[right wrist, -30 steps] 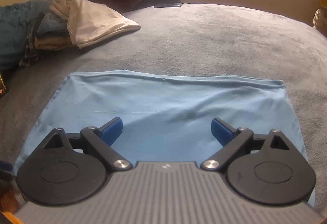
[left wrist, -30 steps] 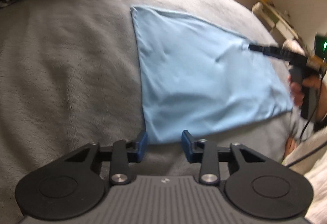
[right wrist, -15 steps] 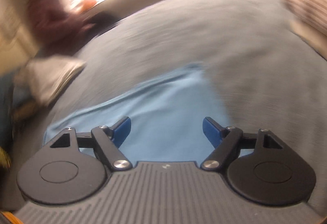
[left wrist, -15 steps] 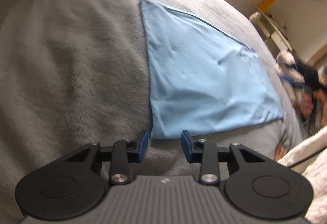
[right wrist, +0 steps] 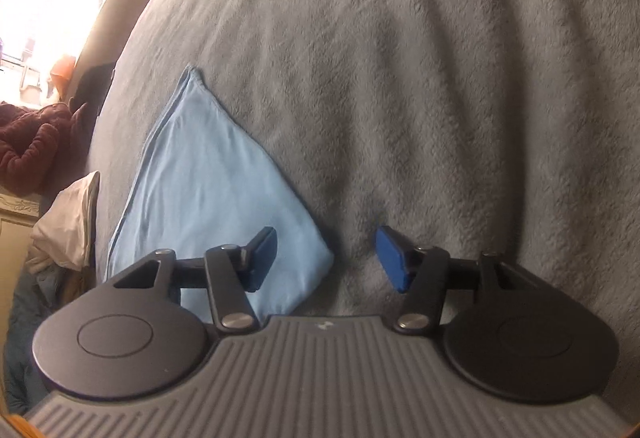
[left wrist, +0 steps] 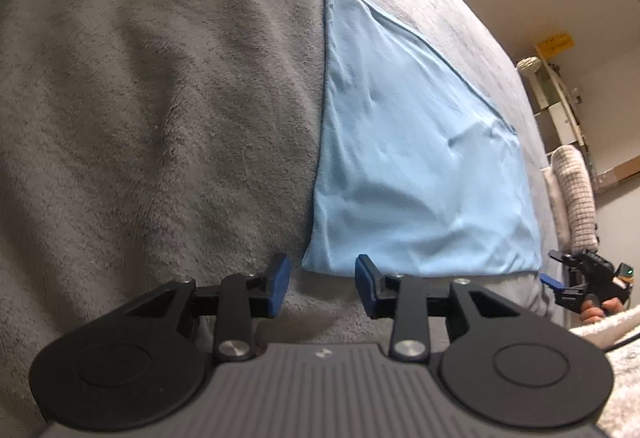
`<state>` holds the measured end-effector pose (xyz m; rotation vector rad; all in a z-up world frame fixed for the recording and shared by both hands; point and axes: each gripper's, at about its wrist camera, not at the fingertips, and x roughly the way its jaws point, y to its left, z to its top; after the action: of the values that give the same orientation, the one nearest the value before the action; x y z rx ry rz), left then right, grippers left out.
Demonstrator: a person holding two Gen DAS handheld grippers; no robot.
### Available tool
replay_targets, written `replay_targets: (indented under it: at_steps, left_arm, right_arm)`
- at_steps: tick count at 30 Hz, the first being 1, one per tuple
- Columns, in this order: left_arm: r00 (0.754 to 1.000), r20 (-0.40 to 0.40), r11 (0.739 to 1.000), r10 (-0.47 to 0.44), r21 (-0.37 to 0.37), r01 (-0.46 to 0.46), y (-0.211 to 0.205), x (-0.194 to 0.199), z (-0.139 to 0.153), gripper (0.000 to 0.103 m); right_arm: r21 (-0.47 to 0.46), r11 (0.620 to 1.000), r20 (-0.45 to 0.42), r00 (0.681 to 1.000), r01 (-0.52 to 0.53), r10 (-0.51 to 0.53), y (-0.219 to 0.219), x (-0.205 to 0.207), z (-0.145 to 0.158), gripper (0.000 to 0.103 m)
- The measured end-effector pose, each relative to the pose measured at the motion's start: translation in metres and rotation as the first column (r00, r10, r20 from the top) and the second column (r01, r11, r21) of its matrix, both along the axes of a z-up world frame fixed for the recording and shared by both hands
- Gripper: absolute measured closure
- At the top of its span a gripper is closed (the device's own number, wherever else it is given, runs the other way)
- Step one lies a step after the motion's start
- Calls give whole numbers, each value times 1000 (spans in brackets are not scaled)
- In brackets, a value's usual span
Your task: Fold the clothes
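Observation:
A light blue garment [left wrist: 416, 166] lies folded flat on the grey fleece blanket [left wrist: 160, 118]. My left gripper [left wrist: 322, 284] hovers just short of its near left corner, jaws apart with only blanket and the corner's tip between them. In the right wrist view the garment [right wrist: 216, 194] shows its other near corner, which lies between the pads of my right gripper [right wrist: 326, 258]; those jaws are closing and do not press on the cloth. The right gripper [left wrist: 560, 284] also appears at the right edge of the left wrist view, held in a hand.
White folded clothes [right wrist: 68, 226] are stacked at the left beyond the garment, with a dark red knitted item [right wrist: 32, 146] behind them. A knitted sleeve [left wrist: 576, 198] and shelving [left wrist: 556, 98] stand at the right of the bed. Grey blanket [right wrist: 440, 98] stretches to the right.
My right gripper has swung from the garment's middle to its near right corner, rolled sideways and narrowed its jaws. My left gripper has rolled and settled by the near left corner.

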<state>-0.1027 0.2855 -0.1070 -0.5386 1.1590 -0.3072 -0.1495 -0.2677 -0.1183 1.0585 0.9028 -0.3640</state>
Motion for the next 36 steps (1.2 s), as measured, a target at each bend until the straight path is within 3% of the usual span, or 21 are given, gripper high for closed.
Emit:
replay_targets:
  at_steps: [3, 5, 6, 8, 11, 15, 26, 31, 36]
  left_arm:
    - [1000, 2, 1000, -7, 24, 7, -3, 2, 0, 75]
    - [1000, -8, 999, 1, 32, -1, -2, 3, -2, 88]
    - [1000, -16, 999, 11, 34, -10, -1, 4, -4, 90]
    - [999, -21, 999, 27, 29, -27, 2, 3, -6, 95]
    - [999, -13, 999, 37, 34, -37, 3, 2, -6, 98]
    - [999, 18, 997, 26, 75, -28, 0, -1, -1, 99]
    - [998, 55, 991, -10, 136, 2, 1, 3, 8, 100]
    - [995, 91, 988, -35, 151, 21, 5, 3, 17, 100]
    - [996, 62, 982, -71, 181, 59, 0, 4, 2, 99]
  right_arm:
    - [2, 999, -3, 999, -36, 36, 5, 4, 1, 59]
    - [7, 999, 9, 999, -54, 53, 10, 5, 1, 66]
    - [8, 999, 7, 999, -54, 54, 11, 6, 0, 67]
    - [25, 998, 15, 999, -50, 49, 10, 7, -5, 84]
    - [61, 998, 34, 999, -12, 10, 6, 4, -11, 99]
    - [35, 999, 80, 997, 7, -10, 6, 2, -8, 101]
    - [28, 999, 71, 997, 30, -32, 5, 6, -20, 102]
    - [-24, 1000, 98, 995, -1, 4, 8, 9, -5, 102]
    - [21, 999, 75, 997, 26, -27, 0, 4, -26, 102]
